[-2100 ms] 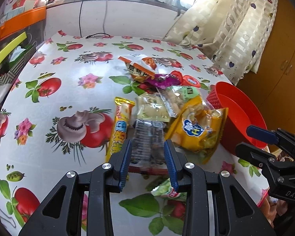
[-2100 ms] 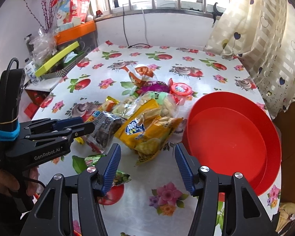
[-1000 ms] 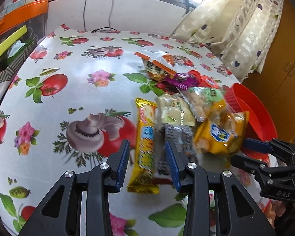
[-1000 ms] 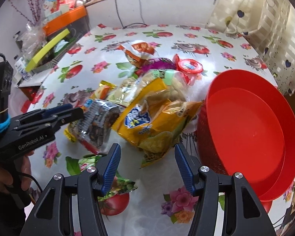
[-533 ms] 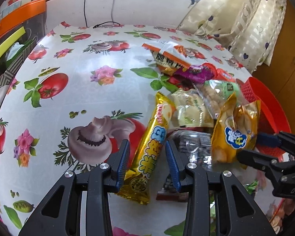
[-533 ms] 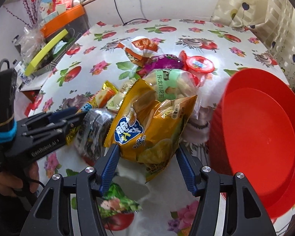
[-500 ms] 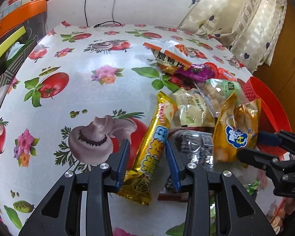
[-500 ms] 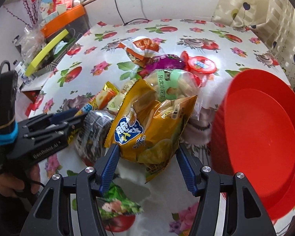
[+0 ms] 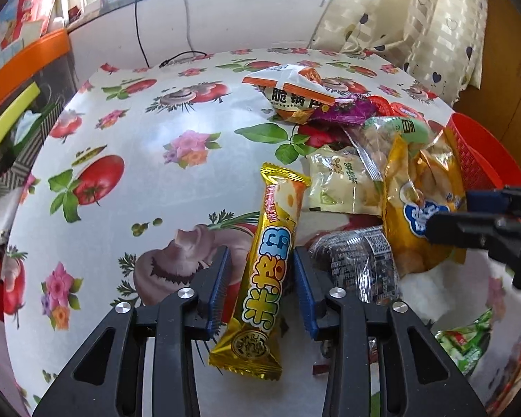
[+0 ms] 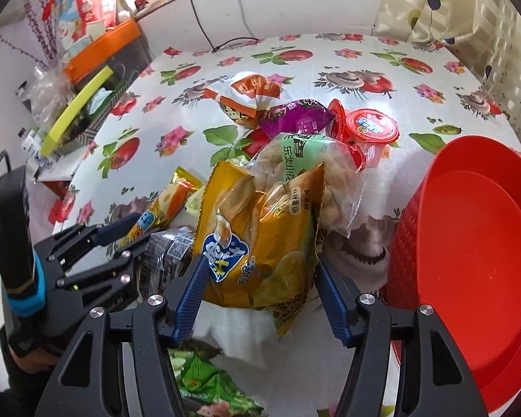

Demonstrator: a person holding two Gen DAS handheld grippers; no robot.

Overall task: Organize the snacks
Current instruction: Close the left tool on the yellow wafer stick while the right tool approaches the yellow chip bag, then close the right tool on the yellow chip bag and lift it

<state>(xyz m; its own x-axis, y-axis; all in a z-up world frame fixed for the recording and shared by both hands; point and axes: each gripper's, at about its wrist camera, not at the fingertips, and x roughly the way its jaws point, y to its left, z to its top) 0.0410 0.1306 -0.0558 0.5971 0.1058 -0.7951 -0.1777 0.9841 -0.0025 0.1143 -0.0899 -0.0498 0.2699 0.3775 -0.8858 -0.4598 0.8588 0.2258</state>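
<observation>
A cream heart-print curtain [image 9: 416, 24] hangs past the table's [image 9: 149, 160] far right corner, black cables [image 9: 139, 34] run down the wall behind its far edge.

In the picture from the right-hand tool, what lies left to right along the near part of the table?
Black left gripper → dark clear-wrapped snack pack → big yellow chip bag → red plastic basket.

The green packet [image 10: 205, 389] is blurred and half hidden behind the right claw [image 10: 257, 288].
</observation>
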